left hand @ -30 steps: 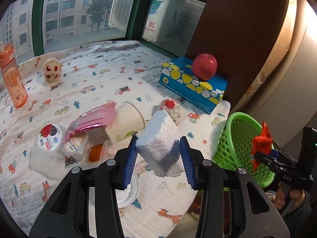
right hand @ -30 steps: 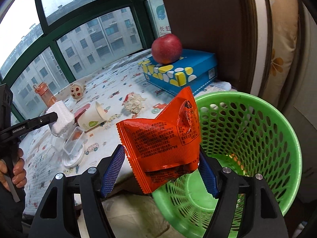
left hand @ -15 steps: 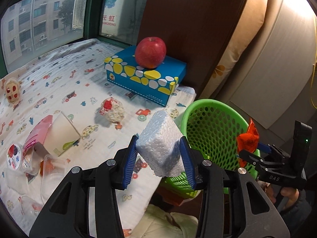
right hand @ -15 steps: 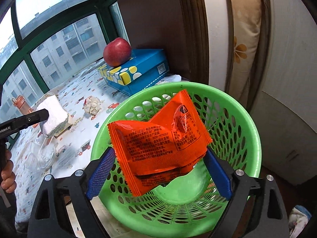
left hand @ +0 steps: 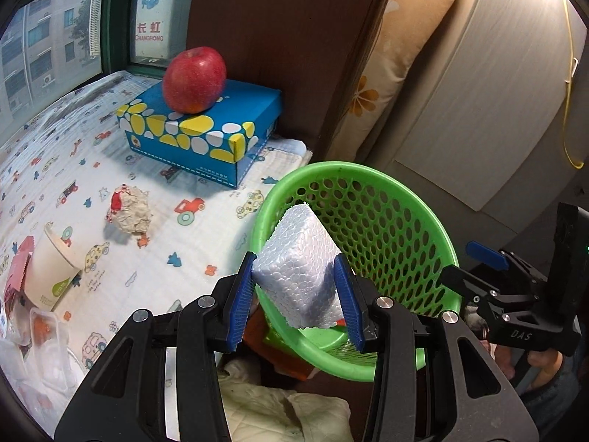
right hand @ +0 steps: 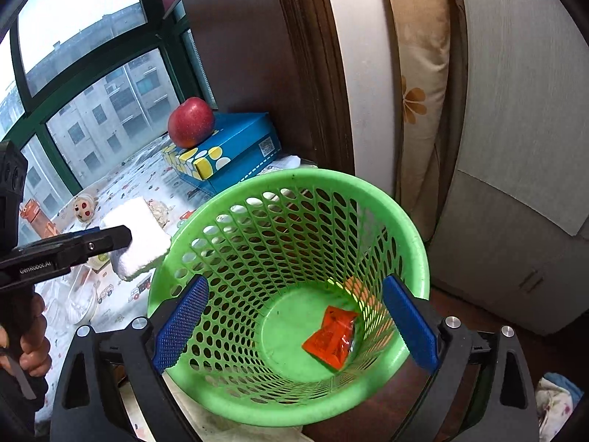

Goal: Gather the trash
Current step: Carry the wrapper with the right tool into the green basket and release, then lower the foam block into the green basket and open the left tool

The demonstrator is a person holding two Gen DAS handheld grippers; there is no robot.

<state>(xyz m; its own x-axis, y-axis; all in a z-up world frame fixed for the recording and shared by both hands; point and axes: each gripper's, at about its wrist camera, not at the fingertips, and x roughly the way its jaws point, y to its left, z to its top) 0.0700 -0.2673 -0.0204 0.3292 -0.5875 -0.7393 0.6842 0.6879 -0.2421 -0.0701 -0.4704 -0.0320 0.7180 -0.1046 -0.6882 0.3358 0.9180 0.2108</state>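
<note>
My left gripper [left hand: 299,296] is shut on a white foam block [left hand: 300,269] and holds it at the near rim of the green mesh basket [left hand: 416,217]. My right gripper [right hand: 294,322] is open and empty above the basket [right hand: 405,221]. An orange snack wrapper [right hand: 333,337] lies on the basket's bottom. The foam block also shows in the right wrist view [right hand: 138,239], left of the basket rim. On the patterned cloth lie a crumpled paper ball [left hand: 130,211], a tipped paper cup [left hand: 51,269] and a pink wrapper [left hand: 16,269].
A blue tissue box [left hand: 206,140] with a red apple [left hand: 194,79] on it stands at the back by a brown panel. Clear plastic containers [left hand: 40,335] lie at the left. The right gripper [left hand: 515,294] shows at the basket's right. A curtain and a white wall stand behind.
My right gripper has opened and the orange wrapper has dropped into the basket. My left gripper has carried the foam block right, up to the basket's rim.
</note>
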